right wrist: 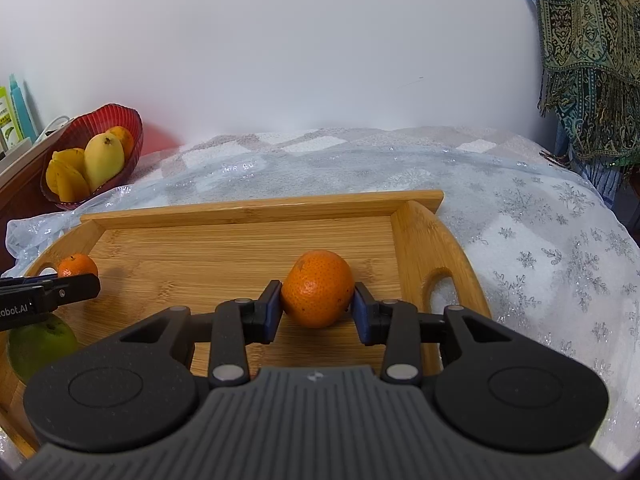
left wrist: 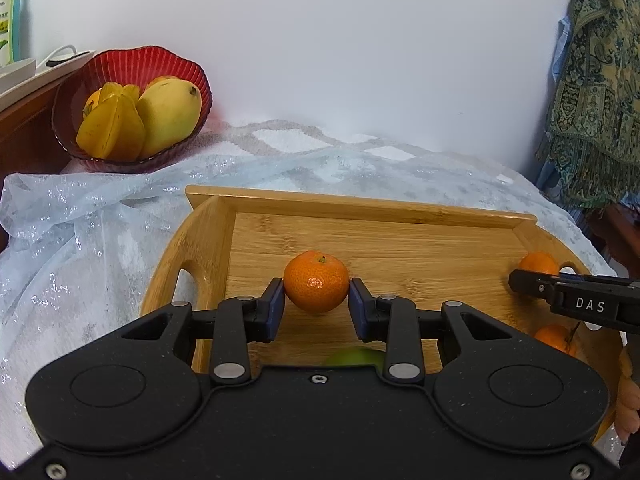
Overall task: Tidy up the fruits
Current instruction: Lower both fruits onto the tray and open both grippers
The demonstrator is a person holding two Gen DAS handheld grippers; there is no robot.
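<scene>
Left tongs are gripping a small mandarin, a blue pad pressing on each side; the fruit is sitting low over the left part of a wooden tray, near its cut-out handle. At the far left a ribbed red bowl is standing against the plain white wall; it is holding a smooth yellow mango and a ridged yellow starfruit, with a bit of orange fruit showing behind them. A sheer pale-blue cloth with glittering snowflakes is covering the surface and bunching up below the bowl; a grey-and-white checked fabric is showing beneath it toward the wall; whether a desk is lying underneath I cannot tell. The tray is lying on this cloth; it is made of striped bamboo, with straight raised rims and rounded ends. A dull green fruit is resting at the tray's near left edge. Further right, the right tongs are flanking a second mandarin, which is resting on the tray floor near the right handle; the left pad is touching its pebbled skin and the right pad is sitting just beside it; I cannot tell whether they are squeezing. This fruit is looking larger and lumpier than the first one. A third mandarin with a thin stem is lying at the near right edge. A patterned green-and-gold scarf with a fringe is hanging at the far right.
</scene>
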